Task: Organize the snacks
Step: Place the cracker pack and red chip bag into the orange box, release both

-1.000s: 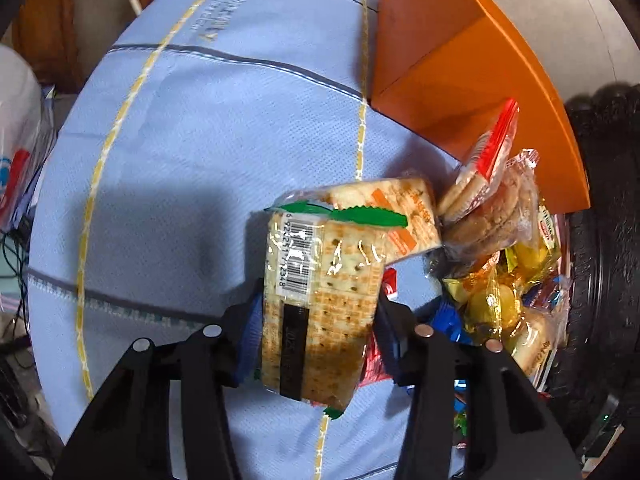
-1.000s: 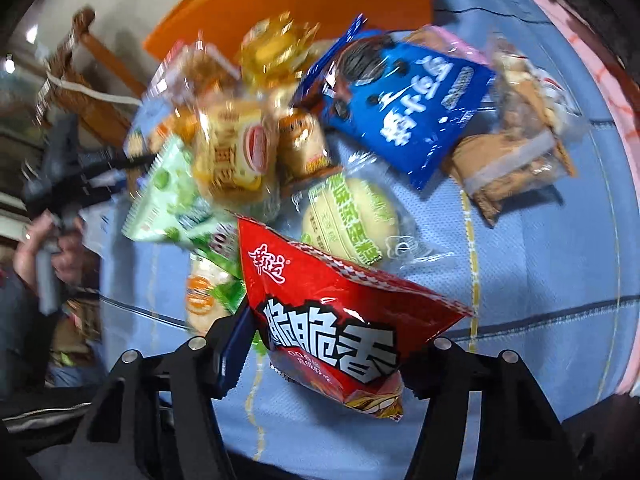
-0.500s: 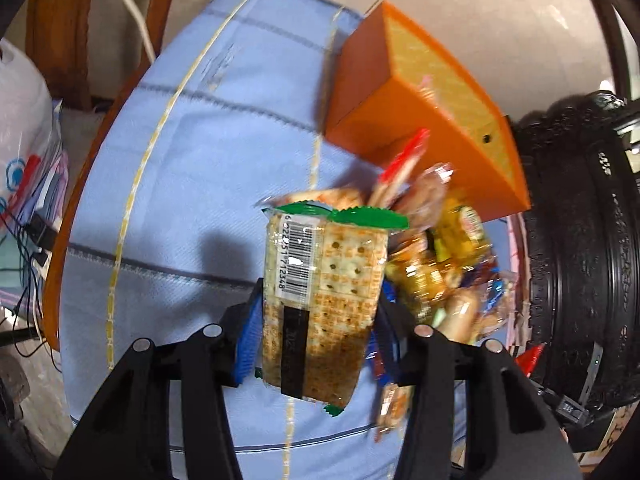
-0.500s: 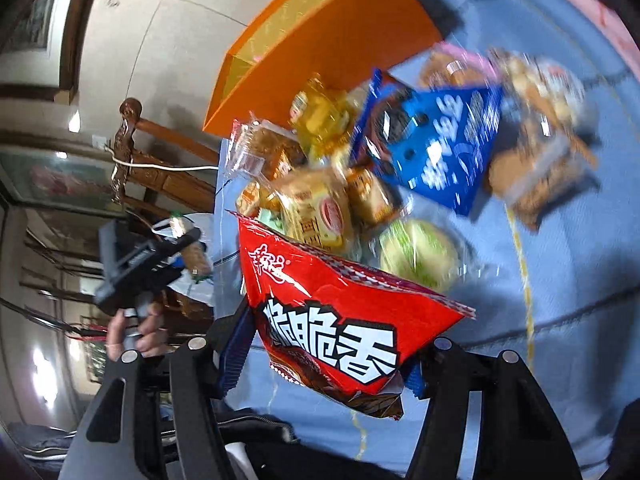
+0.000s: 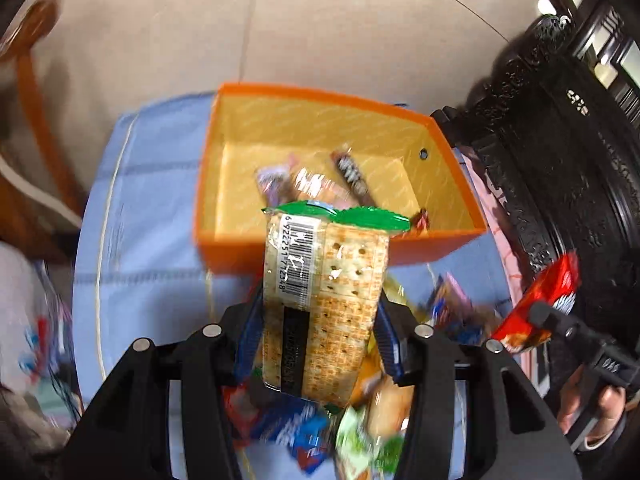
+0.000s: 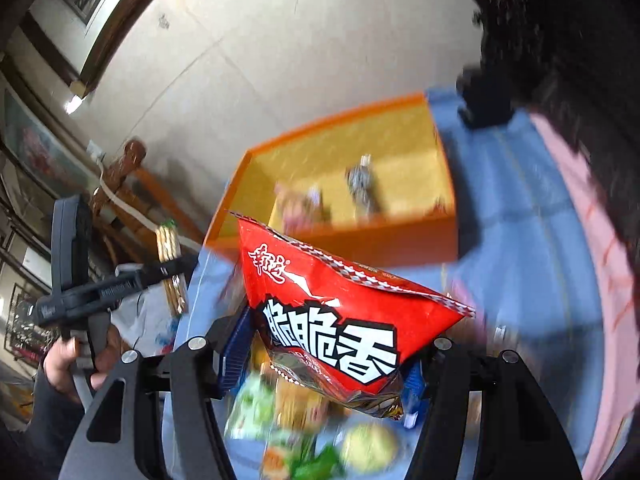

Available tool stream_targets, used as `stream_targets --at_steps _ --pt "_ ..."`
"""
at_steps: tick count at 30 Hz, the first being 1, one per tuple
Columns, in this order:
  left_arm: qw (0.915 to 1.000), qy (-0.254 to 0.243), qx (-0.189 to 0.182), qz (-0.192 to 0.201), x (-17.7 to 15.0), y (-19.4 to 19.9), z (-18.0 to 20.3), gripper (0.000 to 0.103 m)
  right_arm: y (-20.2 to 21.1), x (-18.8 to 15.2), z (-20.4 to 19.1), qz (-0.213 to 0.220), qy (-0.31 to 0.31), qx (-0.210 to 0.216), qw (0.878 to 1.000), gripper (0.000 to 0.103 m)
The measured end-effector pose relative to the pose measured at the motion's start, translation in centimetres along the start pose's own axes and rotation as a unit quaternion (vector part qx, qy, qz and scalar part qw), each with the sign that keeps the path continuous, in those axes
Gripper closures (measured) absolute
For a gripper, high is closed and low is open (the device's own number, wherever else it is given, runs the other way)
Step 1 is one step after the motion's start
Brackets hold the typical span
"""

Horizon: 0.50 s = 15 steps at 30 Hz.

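Note:
My left gripper (image 5: 318, 338) is shut on a clear cracker pack (image 5: 324, 292) with a green top seal, held in the air in front of the open orange box (image 5: 460, 168). My right gripper (image 6: 320, 354) is shut on a red snack bag (image 6: 340, 304) with white lettering, also raised in front of the orange box (image 6: 360, 240). The box holds a few small wrapped snacks (image 5: 348, 170). The right gripper with the red bag (image 5: 538, 308) shows at the right of the left wrist view. The left gripper with the cracker pack (image 6: 170, 256) shows at the left of the right wrist view.
A blurred pile of loose snack packets (image 5: 360, 432) lies on the blue tablecloth (image 5: 140, 240) below both grippers; it also shows in the right wrist view (image 6: 304, 432). A dark carved cabinet (image 5: 568, 160) stands at the right. A wooden chair (image 6: 132, 172) stands at the left.
Both grippers have lifted with their packs and tilted up towards the orange box, so its open inside now shows. The snack pile has dropped below the fingers.

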<state>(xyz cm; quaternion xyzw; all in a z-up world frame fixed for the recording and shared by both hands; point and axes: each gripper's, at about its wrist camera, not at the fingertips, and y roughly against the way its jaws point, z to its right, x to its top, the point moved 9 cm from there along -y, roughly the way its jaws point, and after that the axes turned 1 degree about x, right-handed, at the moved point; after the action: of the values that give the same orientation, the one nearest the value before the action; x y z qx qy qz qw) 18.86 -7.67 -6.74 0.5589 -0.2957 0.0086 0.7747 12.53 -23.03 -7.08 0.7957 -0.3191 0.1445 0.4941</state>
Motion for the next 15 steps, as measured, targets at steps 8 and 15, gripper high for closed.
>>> stream_targets --at_steps 8,15 --pt "0.9989 0.011 0.045 -0.006 7.2 -5.3 1.6 0.055 -4.2 9.4 0.8 0.049 0.021 -0.030 0.998 0.040" --pt "0.9968 0.046 0.063 -0.019 8.9 -9.2 -0.3 0.055 -11.1 10.4 2.4 0.011 0.026 -0.076 0.997 0.038"
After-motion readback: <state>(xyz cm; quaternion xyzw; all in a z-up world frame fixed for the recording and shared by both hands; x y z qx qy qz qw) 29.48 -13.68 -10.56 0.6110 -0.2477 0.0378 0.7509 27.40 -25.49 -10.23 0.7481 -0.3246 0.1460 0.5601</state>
